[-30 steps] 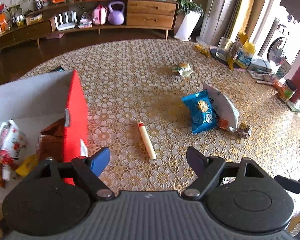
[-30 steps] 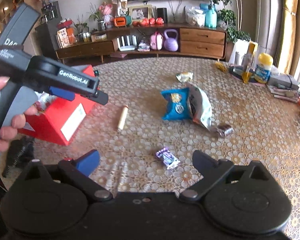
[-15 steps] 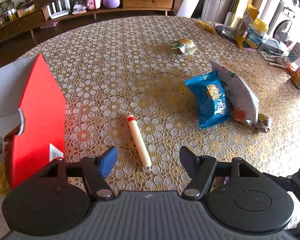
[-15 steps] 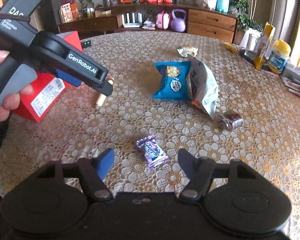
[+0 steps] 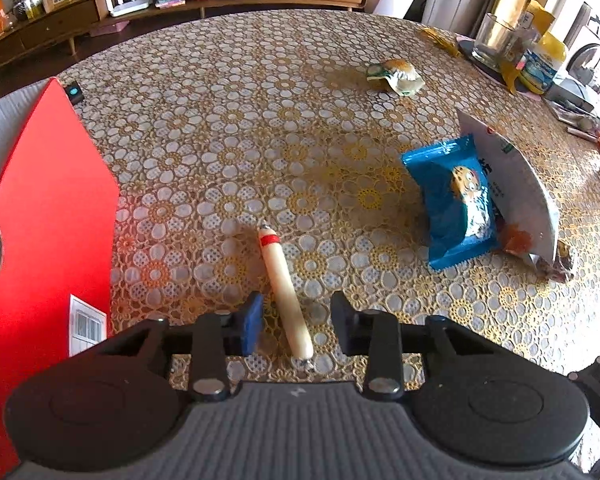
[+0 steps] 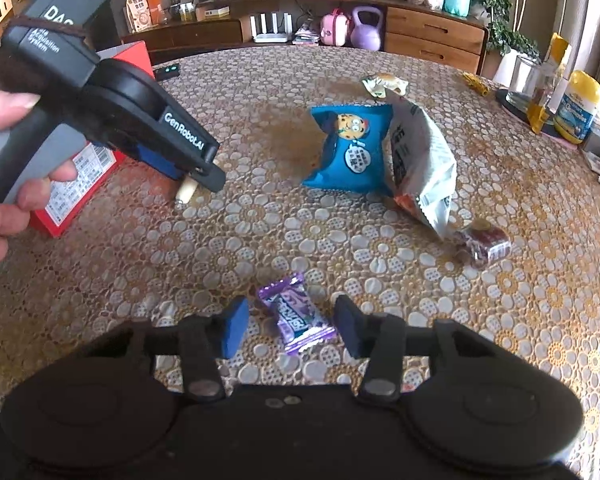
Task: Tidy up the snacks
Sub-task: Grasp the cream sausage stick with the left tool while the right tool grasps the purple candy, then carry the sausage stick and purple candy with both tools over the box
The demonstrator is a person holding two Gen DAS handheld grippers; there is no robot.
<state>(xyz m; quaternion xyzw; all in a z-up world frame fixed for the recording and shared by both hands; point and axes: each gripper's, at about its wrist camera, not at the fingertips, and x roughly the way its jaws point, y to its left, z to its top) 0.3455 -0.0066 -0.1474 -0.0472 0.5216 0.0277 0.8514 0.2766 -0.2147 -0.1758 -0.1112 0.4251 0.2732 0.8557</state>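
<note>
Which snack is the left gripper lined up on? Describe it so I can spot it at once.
Start at the red box on the table's left side. Just right of it, on the lace cloth, a sausage stick lies with its near end between the open fingers of the left gripper. It is the only thin cream tube with a red band; its neighbours are flat packets.

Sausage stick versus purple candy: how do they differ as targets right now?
The sausage stick is a long, thin, cream cylinder with a red band at its far end; the purple candy is a short, flat, crinkled wrapper. The stick lies between the left gripper jaws; the candy lies between the right gripper jaws. Both rest on the tablecloth, framed by open jaws, ungrasped.
</note>
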